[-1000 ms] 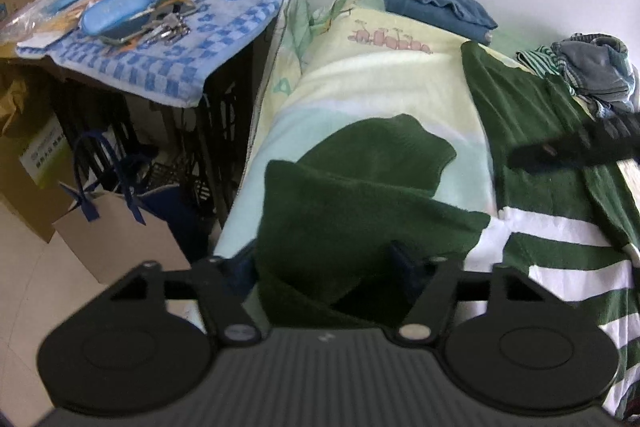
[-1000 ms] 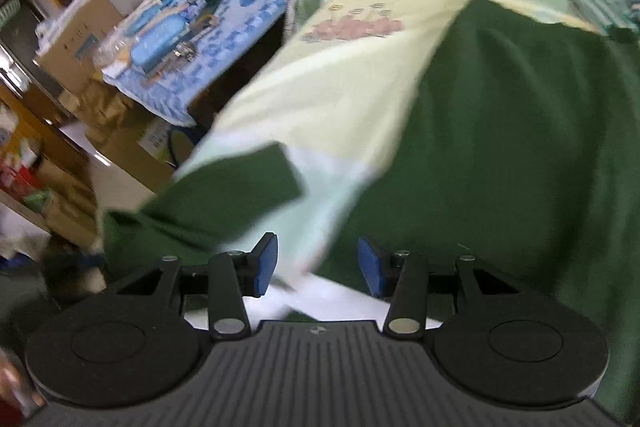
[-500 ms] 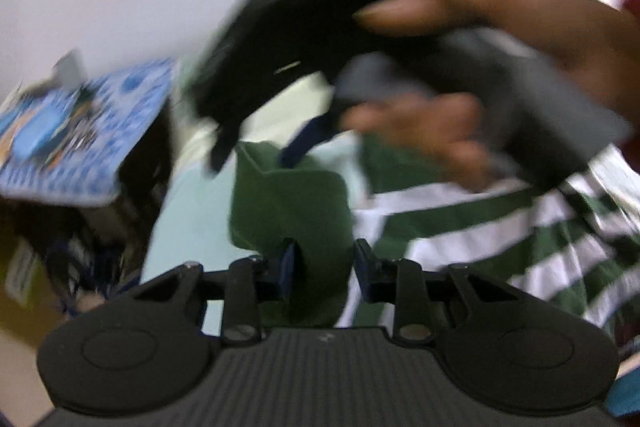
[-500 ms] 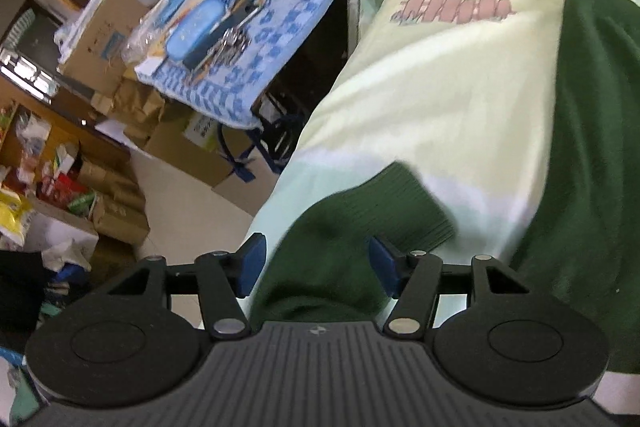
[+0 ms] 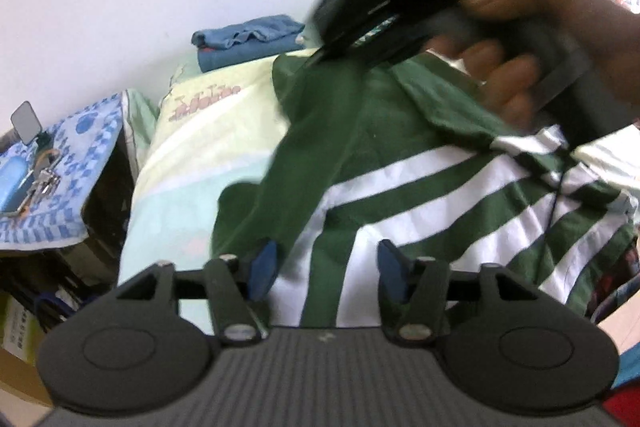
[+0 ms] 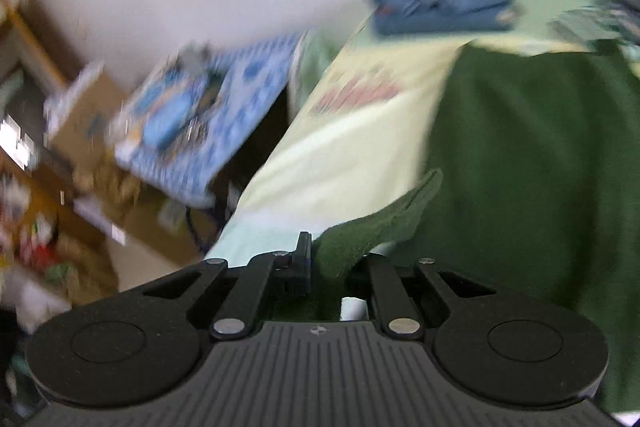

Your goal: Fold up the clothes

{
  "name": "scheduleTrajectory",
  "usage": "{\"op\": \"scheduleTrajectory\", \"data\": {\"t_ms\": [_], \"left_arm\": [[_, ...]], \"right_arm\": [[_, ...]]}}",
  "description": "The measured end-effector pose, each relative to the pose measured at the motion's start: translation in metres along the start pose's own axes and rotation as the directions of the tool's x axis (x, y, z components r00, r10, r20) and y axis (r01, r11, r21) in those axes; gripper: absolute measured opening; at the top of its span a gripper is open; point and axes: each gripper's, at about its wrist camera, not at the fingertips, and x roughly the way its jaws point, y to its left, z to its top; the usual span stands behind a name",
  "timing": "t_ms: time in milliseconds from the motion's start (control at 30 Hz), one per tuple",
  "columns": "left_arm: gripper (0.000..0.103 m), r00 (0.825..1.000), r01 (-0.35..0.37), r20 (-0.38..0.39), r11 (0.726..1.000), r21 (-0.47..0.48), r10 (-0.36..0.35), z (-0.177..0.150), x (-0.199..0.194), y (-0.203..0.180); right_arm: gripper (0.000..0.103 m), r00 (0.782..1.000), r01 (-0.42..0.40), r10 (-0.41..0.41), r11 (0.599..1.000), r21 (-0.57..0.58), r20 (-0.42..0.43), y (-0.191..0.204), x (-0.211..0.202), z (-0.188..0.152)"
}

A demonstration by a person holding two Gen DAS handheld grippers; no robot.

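Observation:
A dark green sweater with white stripes (image 5: 420, 195) lies spread on the bed. My left gripper (image 5: 328, 267) hovers over its striped front; its jaws are opening and nothing is between the blue pads (image 5: 264, 267). In the left wrist view a hand carries my right gripper (image 5: 320, 59) at the upper right, and the green sleeve (image 5: 288, 155) hangs down from it. In the blurred right wrist view my right gripper (image 6: 332, 263) is closing on the ribbed sleeve cuff (image 6: 376, 227), which is pinched between its fingers and sticks out above the sweater body (image 6: 540, 167).
Folded blue jeans (image 5: 248, 39) lie at the head of the bed, on the pale yellow sheet (image 5: 216, 131). A side table with a blue checked cloth (image 5: 52, 163), keys and a small mirror stands left of the bed. Boxes (image 6: 80, 131) sit beyond it.
My left gripper has let go of the folded sleeve and opened wider. The right gripper has shut on the cuff and lifted the sleeve up over the sweater.

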Motion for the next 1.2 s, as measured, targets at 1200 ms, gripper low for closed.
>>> {"op": "scheduleTrajectory", "data": {"t_ms": [1200], "left_arm": [[0.072, 0.923, -0.331, -0.223, 0.942, -0.048, 0.313, -0.005, 0.016, -0.094]], "right_arm": [[0.042, 0.994, -0.038, -0.018, 0.874, 0.484, 0.11, -0.241, -0.138, -0.062]]}}
